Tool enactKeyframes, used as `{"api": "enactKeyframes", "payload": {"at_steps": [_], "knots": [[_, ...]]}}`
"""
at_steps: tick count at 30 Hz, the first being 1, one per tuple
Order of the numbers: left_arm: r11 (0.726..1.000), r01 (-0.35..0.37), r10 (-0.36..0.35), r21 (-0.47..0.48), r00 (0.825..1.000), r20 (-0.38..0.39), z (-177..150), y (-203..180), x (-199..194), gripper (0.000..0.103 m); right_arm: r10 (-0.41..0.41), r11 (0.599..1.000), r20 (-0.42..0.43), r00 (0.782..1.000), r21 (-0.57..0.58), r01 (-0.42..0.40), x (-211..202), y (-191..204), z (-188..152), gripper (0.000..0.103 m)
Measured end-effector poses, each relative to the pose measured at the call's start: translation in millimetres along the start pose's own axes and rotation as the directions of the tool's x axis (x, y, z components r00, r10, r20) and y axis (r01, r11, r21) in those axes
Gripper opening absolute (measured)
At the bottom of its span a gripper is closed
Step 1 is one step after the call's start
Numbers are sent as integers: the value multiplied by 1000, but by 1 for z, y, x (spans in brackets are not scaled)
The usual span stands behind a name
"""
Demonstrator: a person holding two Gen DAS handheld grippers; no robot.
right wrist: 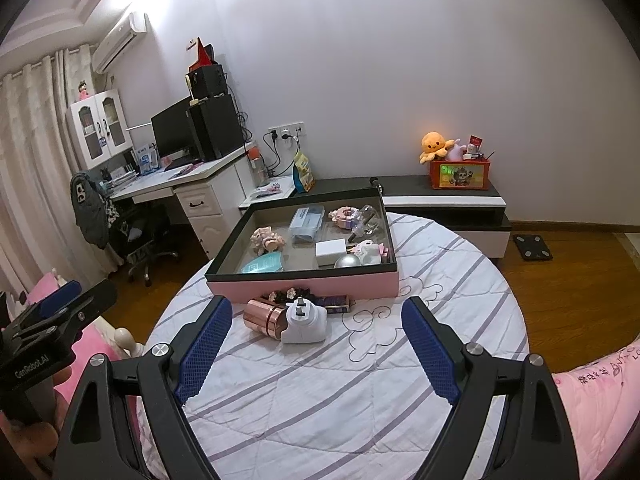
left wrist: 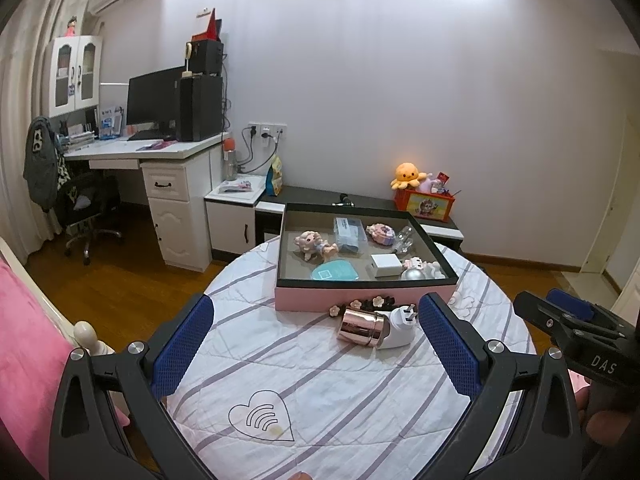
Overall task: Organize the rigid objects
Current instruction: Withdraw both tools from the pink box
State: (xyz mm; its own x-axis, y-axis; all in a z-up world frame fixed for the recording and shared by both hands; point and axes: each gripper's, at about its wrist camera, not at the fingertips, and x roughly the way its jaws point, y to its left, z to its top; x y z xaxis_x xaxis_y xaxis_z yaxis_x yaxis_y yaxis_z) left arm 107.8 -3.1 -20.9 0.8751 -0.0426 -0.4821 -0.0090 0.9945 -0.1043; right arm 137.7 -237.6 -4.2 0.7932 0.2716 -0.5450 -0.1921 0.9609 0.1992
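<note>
striped quilt, wooden floor, white desk

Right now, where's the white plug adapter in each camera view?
Left wrist: adapter right of centre, just inside the right finger, against the copper cup.
Right wrist: adapter centre-left, nearer the left finger.
Shared landmark: pink tray just behind it.

Far end of rose-gold cylinder hidden behind white plug adapter. Flower hair clip partly screened by cylinder. My hand cut off at frame edge. Label print on blue packet unreadable.
</note>
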Motion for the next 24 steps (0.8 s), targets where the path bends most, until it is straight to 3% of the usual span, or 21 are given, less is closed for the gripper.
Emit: {"api": "enactKeyframes", "payload": {"at_steps": [13, 24], "knots": [[1000, 0, 0, 2, 997, -71, -11, 1, 33, 103, -8, 1000, -96, 995, -16, 6, 43, 2, -8, 88], [1000, -25, 25, 1, 985, -168, -28, 12, 75, 103, -15, 1000, -255, 967, -14, 12, 118, 2, -28, 88]]}}
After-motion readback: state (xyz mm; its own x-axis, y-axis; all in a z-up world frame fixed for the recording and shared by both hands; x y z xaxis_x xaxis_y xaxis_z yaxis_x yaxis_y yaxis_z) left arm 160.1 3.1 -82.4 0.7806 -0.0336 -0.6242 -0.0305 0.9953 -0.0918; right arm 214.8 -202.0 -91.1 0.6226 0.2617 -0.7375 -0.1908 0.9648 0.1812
